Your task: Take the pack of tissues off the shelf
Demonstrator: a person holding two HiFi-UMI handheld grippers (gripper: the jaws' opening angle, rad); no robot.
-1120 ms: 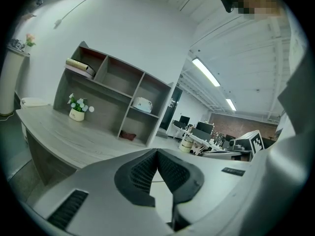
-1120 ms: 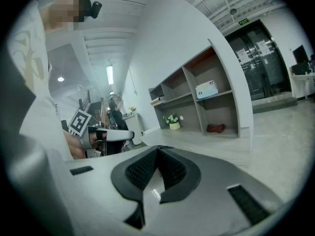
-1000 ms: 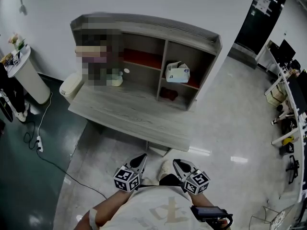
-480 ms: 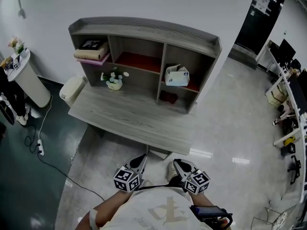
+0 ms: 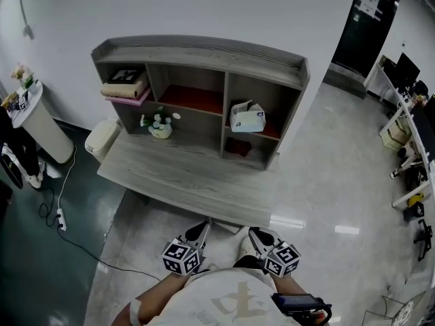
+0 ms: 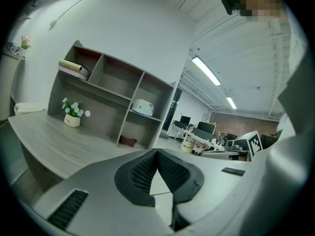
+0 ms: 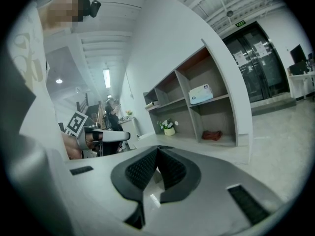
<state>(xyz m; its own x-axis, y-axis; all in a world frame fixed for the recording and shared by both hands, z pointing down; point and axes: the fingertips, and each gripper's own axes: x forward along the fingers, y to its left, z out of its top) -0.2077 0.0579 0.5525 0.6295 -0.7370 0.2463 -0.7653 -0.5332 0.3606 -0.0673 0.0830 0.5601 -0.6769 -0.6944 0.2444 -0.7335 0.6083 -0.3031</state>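
The white pack of tissues [image 5: 247, 117] stands on the upper right shelf of a grey wooden shelf unit [image 5: 197, 49] that sits on a desk. It also shows small in the left gripper view [image 6: 143, 106] and the right gripper view [image 7: 201, 94]. Both grippers are held low, close to the person's body and well short of the desk. The left gripper [image 5: 199, 231] is shut with nothing between its pads [image 6: 142, 173]. The right gripper [image 5: 253, 235] is shut too, and its pads [image 7: 172, 170] hold nothing.
The grey desk [image 5: 183, 176] lies between me and the shelf. A small flower pot [image 5: 160, 123] stands in the lower left compartment, a red thing [image 5: 238, 147] in the lower right, and books [image 5: 124, 87] at the top left. A bin [image 5: 102, 133], a white pedestal [image 5: 37, 117] and a floor cable [image 5: 61, 216] are at the left.
The shelf and desk have slid a little down and left in the head view. Both grippers stay shut near the body.
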